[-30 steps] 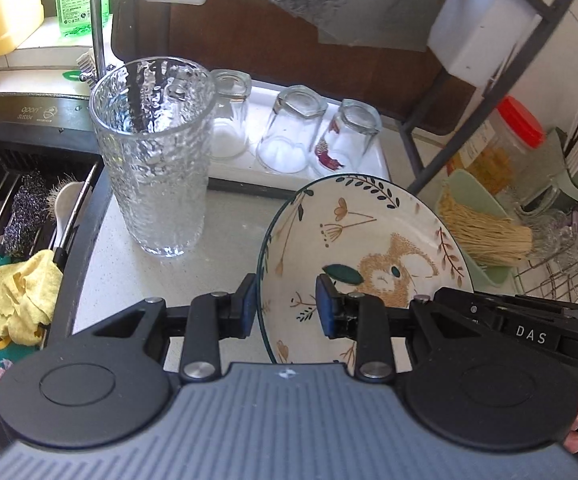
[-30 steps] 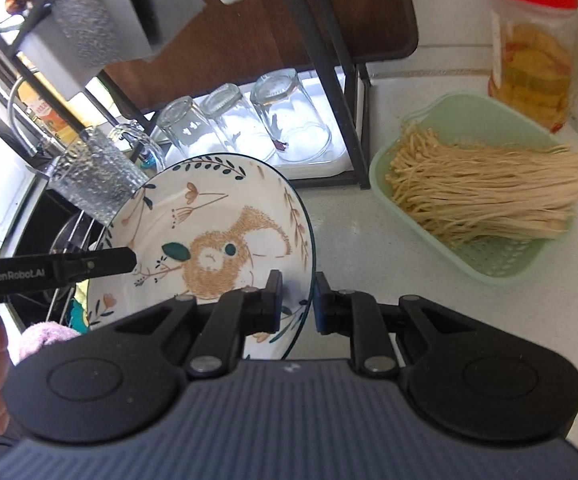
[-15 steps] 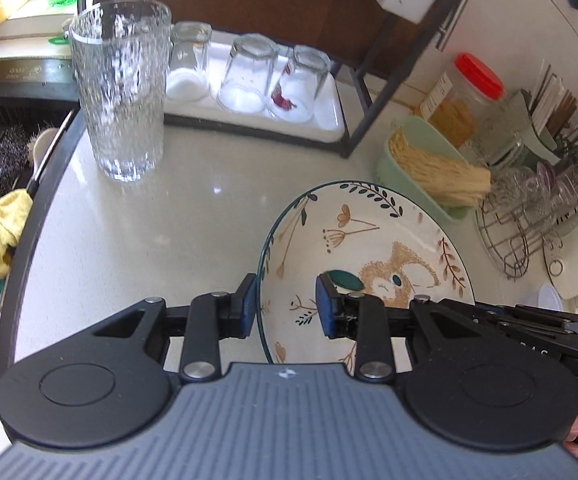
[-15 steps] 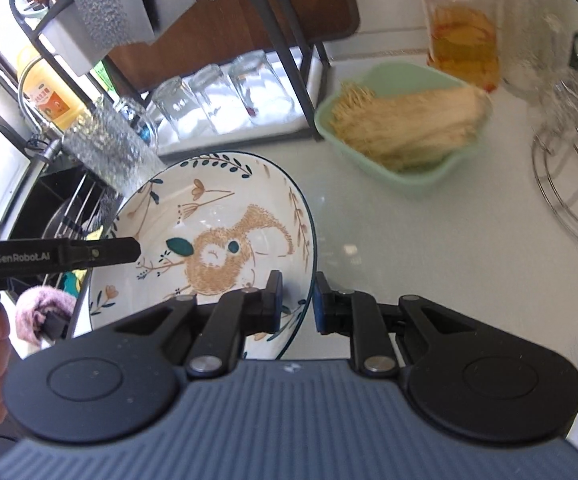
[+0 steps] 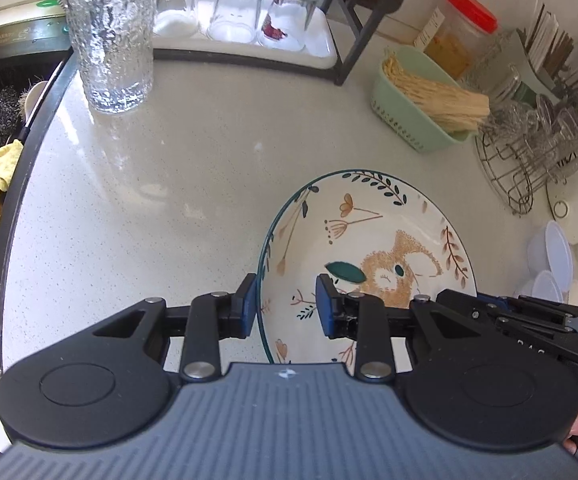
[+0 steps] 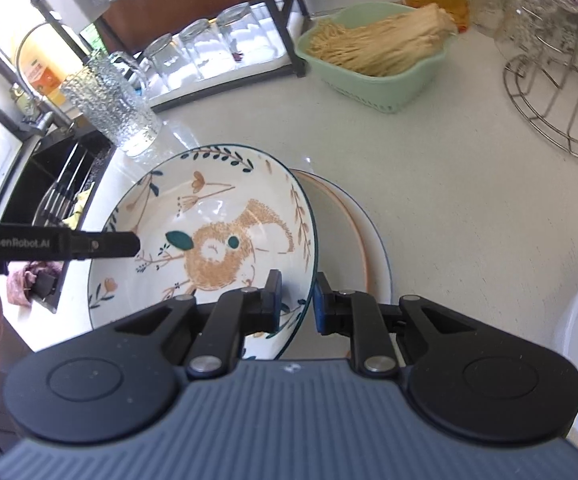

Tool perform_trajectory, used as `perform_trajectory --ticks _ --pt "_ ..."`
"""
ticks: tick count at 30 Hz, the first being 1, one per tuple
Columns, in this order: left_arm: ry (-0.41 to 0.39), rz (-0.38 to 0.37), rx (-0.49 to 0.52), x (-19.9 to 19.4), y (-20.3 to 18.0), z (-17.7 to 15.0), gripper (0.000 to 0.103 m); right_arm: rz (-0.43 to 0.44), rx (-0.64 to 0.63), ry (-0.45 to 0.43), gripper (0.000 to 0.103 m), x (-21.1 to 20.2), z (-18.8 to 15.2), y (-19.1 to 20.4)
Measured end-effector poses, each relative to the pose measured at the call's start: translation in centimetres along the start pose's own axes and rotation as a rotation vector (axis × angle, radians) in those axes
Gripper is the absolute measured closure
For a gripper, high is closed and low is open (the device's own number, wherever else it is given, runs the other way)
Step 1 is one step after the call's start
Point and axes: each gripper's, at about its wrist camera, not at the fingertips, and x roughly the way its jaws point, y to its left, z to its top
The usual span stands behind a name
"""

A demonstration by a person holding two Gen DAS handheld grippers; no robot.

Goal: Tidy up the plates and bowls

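Note:
A white bowl with leaf and bunny pattern (image 5: 373, 240) (image 6: 209, 232) is held between both grippers above the counter. My left gripper (image 5: 285, 304) is shut on its left rim, one pad outside and one inside. My right gripper (image 6: 297, 300) is shut on its right rim the same way. In the right wrist view a white plate with an orange and blue rim (image 6: 353, 232) lies on the counter right under the bowl's right side.
A tall textured glass (image 5: 109, 36) stands at the sink edge. Three upturned glasses sit on a white tray (image 5: 321, 44) under a black rack. A green basket of noodles (image 5: 417, 96), a wire stand (image 6: 557, 92) and white plastic lids (image 5: 553, 256) are on the right.
Both grippers have carried the bowl back and to the right, away from the glasses and sink. The plate has come into view beneath it.

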Motion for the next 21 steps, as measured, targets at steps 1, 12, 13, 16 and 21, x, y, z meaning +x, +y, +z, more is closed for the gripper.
perform_trajectory --ticks 1,12,13,16,21 --pt "0.005 0.006 0.013 0.2 -0.2 -0.1 0.068 -0.008 0.001 -0.003 0.083 0.0 -0.2 0.0" --pt "0.029 0.003 0.069 1.0 -0.9 0.3 0.068 -0.046 0.009 -0.010 0.083 -0.4 -1.0 -0.4" --pt "0.033 -0.007 0.060 1.0 -0.7 0.3 0.068 -0.048 0.013 -0.012 0.083 -0.5 -1.0 -0.5" --pt "0.038 -0.029 0.031 1.0 -0.4 0.2 0.068 -0.048 0.032 -0.020 0.083 -1.1 -1.0 -0.8" --pt "0.042 -0.036 0.032 0.6 -0.4 -0.4 0.068 -0.056 0.043 -0.029 0.082 -1.9 -0.8 -1.0"
